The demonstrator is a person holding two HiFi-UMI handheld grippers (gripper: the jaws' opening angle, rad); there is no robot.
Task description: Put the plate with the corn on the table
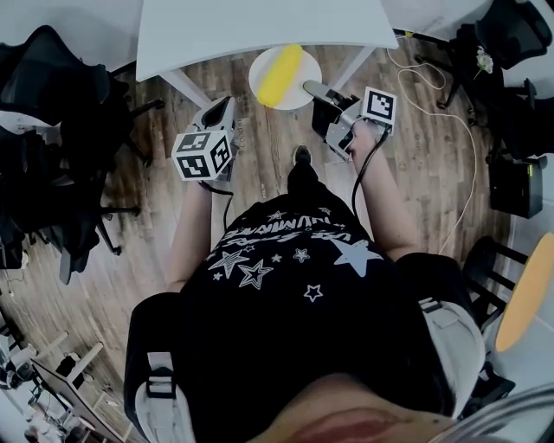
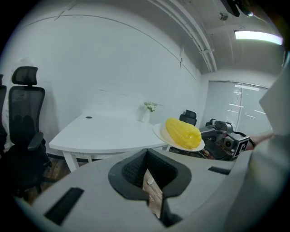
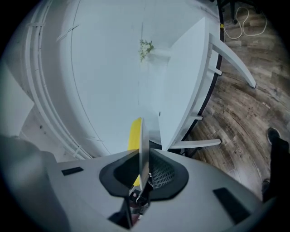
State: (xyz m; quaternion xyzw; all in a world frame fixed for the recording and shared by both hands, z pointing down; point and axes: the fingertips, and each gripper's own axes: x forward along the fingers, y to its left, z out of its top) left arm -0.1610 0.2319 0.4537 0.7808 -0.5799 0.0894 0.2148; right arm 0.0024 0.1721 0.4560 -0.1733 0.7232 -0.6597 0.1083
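Right claw point(image 1: 312, 88) was clamped on the near rim of the white plate point(image 1: 256, 71), holding it in the air over the wood-plank floor point(image 1: 277, 151), just short of the white counter point(image 1: 260, 26). Left claw point(image 1: 225, 108) was closed on nothing, beside the plate but not touching it. The yellow corn cob point(image 1: 280, 74) lay loose across the plate (round, so likely to roll if tipped). The plate looked thin, stiff, and smooth, probably slick at the rim and light enough for this one-sided pinch. A level carry seemed wise. The counter top was flat and matte.
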